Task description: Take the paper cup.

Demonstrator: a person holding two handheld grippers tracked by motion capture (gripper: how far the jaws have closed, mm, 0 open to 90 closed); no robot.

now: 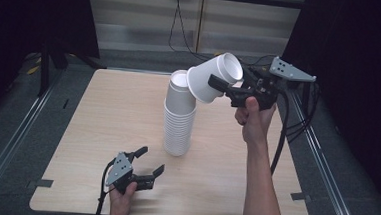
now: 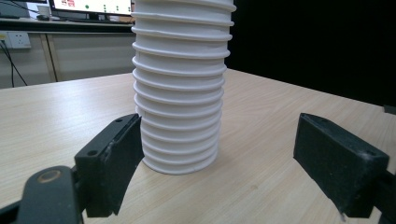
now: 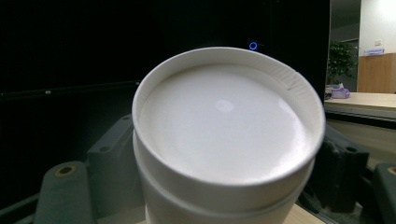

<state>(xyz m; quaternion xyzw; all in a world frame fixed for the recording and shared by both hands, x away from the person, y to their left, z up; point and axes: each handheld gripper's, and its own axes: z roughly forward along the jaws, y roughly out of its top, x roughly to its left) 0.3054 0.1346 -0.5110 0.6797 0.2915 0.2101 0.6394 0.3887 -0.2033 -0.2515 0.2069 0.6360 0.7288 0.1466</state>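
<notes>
Two grippers are at work over a light wood table (image 1: 102, 132). Nearest the person, the left gripper (image 1: 147, 160) sits low by the table's near edge with its jaws spread wide and nothing between them. Just ahead of those jaws stands a tall stack of white cups (image 1: 178, 119), upright on the table; in the left gripper view the stack (image 2: 180, 88) rises a little past the jaw tips, not touching them. Farther off and higher up, the right gripper (image 1: 227, 89) holds one white cup (image 1: 214, 77) tipped on its side, its base near the top of the stack, maybe touching it. The jaws squeeze this cup (image 3: 224, 140) from both sides.
</notes>
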